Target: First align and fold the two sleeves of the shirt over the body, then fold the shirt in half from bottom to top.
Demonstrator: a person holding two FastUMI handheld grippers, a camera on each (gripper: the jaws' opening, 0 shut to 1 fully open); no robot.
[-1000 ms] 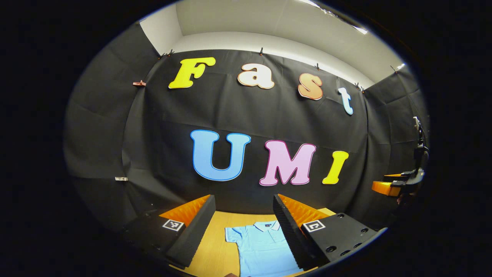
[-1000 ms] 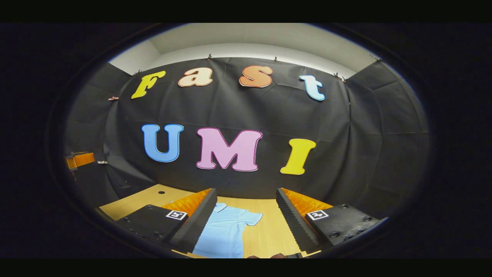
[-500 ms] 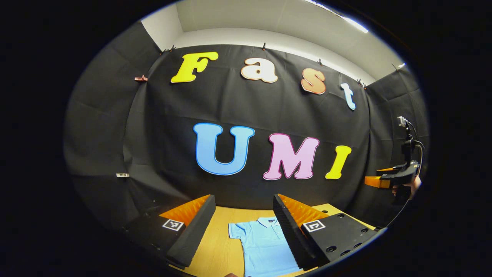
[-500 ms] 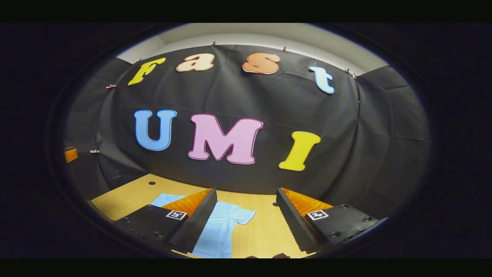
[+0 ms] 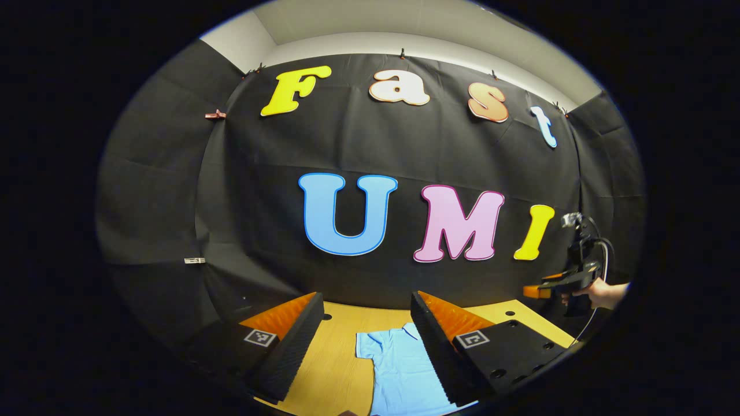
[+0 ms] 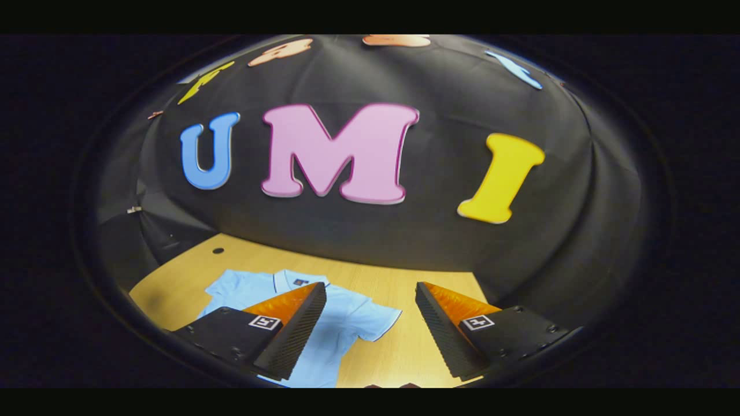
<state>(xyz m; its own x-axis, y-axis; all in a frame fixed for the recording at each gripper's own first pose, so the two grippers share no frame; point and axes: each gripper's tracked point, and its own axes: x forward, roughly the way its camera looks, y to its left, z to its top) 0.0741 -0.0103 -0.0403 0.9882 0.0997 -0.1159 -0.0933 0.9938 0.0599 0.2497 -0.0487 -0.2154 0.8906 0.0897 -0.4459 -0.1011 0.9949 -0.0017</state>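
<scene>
A light blue polo shirt (image 6: 347,326) lies flat on the wooden table (image 6: 404,283), collar (image 6: 298,281) toward the wall and both short sleeves spread out. My right gripper (image 6: 370,323) hangs open above it, one finger over the shirt's chest and the other over bare wood beyond the sleeve (image 6: 378,318). In the left gripper view the shirt (image 5: 399,370) shows between the fingers of my open left gripper (image 5: 367,344), which is well above the table. Farther right in that view a hand (image 5: 604,293) holds the right gripper (image 5: 535,289).
The black cloth wall rises right behind the table's far edge. Small round holes (image 6: 218,251) dot the tabletop near the back. Bare wood (image 5: 329,370) lies on either side of the shirt.
My right gripper has tipped down and moved in toward the table, so more of the shirt shows. In the left gripper view it has dropped lower. The left gripper has shifted only slightly.
</scene>
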